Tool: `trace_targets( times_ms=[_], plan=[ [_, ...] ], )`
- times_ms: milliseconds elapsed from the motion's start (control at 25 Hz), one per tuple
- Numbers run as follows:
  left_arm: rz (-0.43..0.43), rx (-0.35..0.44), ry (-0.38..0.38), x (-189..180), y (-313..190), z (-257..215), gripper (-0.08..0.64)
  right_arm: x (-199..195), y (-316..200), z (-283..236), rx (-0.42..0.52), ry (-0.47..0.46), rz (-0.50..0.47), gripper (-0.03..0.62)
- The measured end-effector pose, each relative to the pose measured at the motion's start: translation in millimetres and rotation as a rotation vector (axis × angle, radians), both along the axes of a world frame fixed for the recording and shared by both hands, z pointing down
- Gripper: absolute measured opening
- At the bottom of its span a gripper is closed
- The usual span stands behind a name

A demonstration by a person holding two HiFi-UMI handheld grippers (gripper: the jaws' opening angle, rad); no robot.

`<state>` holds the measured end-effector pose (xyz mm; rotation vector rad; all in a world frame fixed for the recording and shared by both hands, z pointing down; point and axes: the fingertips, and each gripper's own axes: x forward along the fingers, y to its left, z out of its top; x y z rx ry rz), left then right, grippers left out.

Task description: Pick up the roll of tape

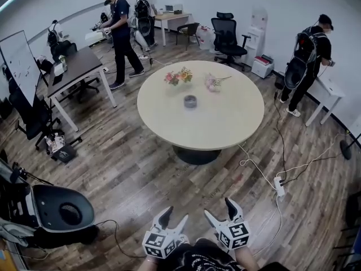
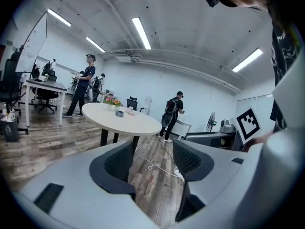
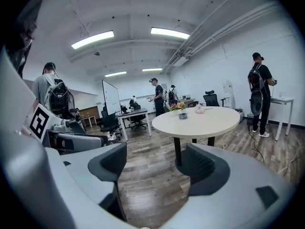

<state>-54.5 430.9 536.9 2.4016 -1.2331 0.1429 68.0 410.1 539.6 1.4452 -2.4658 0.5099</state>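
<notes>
Tape (image 1: 190, 101) is gripped by neither tool. The left gripper (image 2: 152, 159) is seen with its fingers (image 2: 119, 163) spread wide, and only floor (image 2: 145, 175) is framed between them. The right gripper (image 3: 152, 162) is likewise held with fingers (image 3: 110, 160) wide apart and nothing between them. In the head view both grippers, left (image 1: 174, 219) and right (image 1: 221, 212), are held low at the near edge, side by side, well apart from the round surface (image 1: 225, 120). The tape, a small grey roll, is laid flat near the middle of that surface, slightly towards its far side. Flowers (image 1: 178, 76) are set just beyond it near the far left rim, and a pink bunch (image 1: 213, 82) is placed to their right. A white cable (image 1: 254, 165) is trailed across the wooden floor from under the surface to a power strip (image 1: 279, 185) on the right. A desk (image 1: 79, 66) and a whiteboard (image 1: 20, 61) are found far left. One person (image 1: 119, 33) is seen beyond the desk, another (image 1: 307, 61) at the far right.
</notes>
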Motion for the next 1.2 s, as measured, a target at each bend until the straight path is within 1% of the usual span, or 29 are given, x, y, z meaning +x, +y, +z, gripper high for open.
trace_targets(
  times_ms=[160, 320, 480, 680, 880, 1040, 1200],
  plan=[
    [0.034, -0.006, 0.005, -5, 2, 5, 0.291, -5, 1, 1, 0.0, -0.017, 0.018, 0.393],
    [0.027, -0.028, -0.003, -8, 4, 16, 0.288, -6, 0, 12, -0.024, -0.001, 0.015, 0.393],
    [0.038, -0.051, -0.028, -11, -2, 24, 0.29, -9, -13, 14, -0.019, 0.015, 0.015, 0.393],
    [0.013, -0.049, -0.04, -10, -33, 22, 0.29, -12, -45, 22, -0.038, 0.037, -0.036, 0.393],
    [-0.015, -0.039, -0.052, 0, -75, 19, 0.29, -8, -93, 22, -0.028, 0.04, -0.079, 0.393],
    [-0.05, -0.034, -0.062, 15, -111, 16, 0.29, 5, -131, 22, -0.033, 0.047, -0.108, 0.393],
    [-0.108, -0.032, -0.068, 27, -146, 10, 0.293, 19, -171, 19, -0.029, 0.05, -0.148, 0.391]
  ],
)
